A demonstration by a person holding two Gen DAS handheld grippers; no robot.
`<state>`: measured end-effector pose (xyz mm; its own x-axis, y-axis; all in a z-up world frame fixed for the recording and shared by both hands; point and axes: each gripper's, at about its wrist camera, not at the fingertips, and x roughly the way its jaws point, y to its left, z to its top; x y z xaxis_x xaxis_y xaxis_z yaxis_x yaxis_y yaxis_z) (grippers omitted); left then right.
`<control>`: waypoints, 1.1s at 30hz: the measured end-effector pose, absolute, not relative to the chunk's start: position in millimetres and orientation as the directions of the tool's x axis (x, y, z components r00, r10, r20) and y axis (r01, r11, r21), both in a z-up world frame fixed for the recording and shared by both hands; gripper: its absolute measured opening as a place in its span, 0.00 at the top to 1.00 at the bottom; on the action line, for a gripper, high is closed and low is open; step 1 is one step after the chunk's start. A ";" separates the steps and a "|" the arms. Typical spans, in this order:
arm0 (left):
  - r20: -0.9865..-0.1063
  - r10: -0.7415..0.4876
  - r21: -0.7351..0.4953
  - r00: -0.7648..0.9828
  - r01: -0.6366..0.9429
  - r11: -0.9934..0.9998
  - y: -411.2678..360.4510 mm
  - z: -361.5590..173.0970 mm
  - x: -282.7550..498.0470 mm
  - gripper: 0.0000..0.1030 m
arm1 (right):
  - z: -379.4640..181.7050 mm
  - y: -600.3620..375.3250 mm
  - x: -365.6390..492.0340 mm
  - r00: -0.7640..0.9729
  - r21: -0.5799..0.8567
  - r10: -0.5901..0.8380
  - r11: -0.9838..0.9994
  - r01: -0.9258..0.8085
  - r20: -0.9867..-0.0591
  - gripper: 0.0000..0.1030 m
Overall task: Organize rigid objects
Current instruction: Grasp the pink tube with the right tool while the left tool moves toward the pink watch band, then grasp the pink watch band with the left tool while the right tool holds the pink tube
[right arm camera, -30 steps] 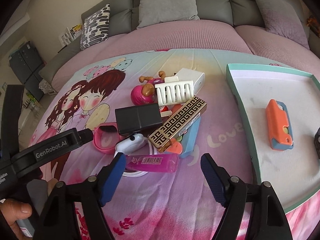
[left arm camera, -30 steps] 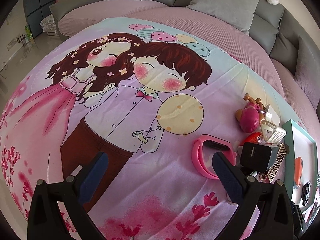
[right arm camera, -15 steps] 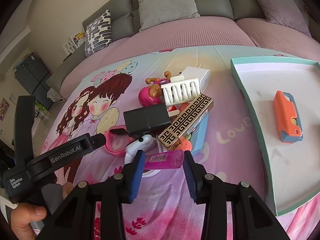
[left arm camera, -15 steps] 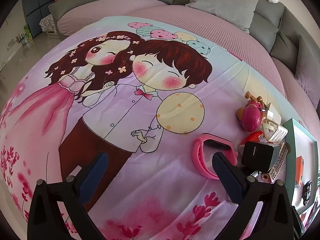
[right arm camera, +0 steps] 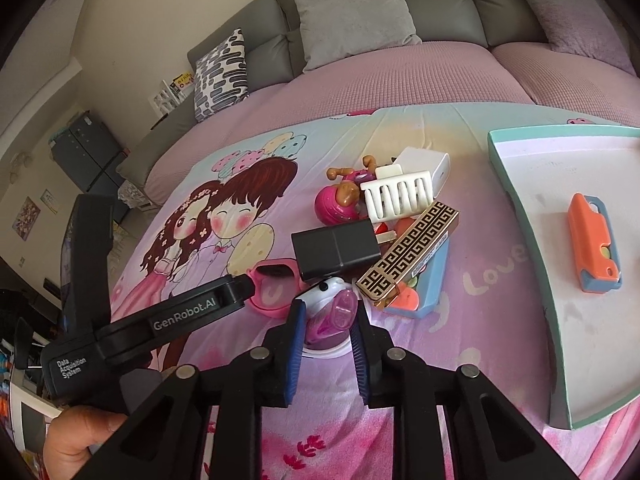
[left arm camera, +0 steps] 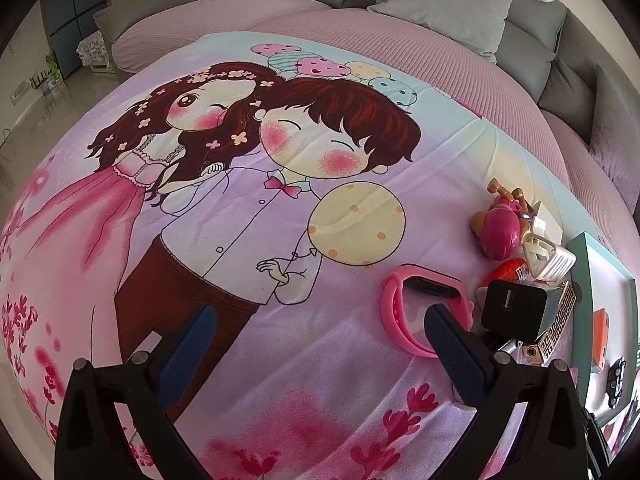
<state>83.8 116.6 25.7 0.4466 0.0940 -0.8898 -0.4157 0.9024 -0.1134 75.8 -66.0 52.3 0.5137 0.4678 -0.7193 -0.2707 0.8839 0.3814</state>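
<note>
The right tool has its blue pads closed on a translucent magenta tube, seen end-on, glossy and see-through pink, lifted a little at the near edge of the pile of objects on the bed's cartoon-print sheet. Just behind the tube sits a white rounded gadget, and past it a black block-shaped charger lies on top of the heap. Beside that leans a long gold-and-black patterned case over a light blue box. Further back are a white slatted holder, a white adapter and a pink ball toy with brown figure parts. A pink wristband lies left of the pile, just beyond the left tool, whose jaws stand wide apart and hold nothing. To the right rests a teal-rimmed tray holding an orange and blue case. Grey cushions line the sofa behind.
</note>
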 end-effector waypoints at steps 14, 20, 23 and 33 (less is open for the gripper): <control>-0.895 0.088 -0.107 0.436 -0.403 0.909 111.2 20.8 86.5 0.00 | 36.7 -60.1 82.6 0.511 0.395 0.470 0.882 -0.256 -0.720 0.83; -0.906 0.090 -0.092 0.414 -0.399 0.912 108.0 12.0 91.6 0.00 | 39.1 -61.2 81.8 0.515 0.391 0.470 0.882 -0.261 -0.717 0.85; -0.905 0.135 -0.046 0.403 -0.410 0.911 108.1 9.1 96.4 0.00 | 39.4 -61.3 81.9 0.515 0.389 0.468 0.884 -0.261 -0.718 0.85; -0.891 0.243 0.060 0.382 -0.434 0.899 109.7 6.2 107.1 0.00 | 40.8 -69.3 83.3 0.528 0.387 0.453 0.891 -0.237 -0.719 0.85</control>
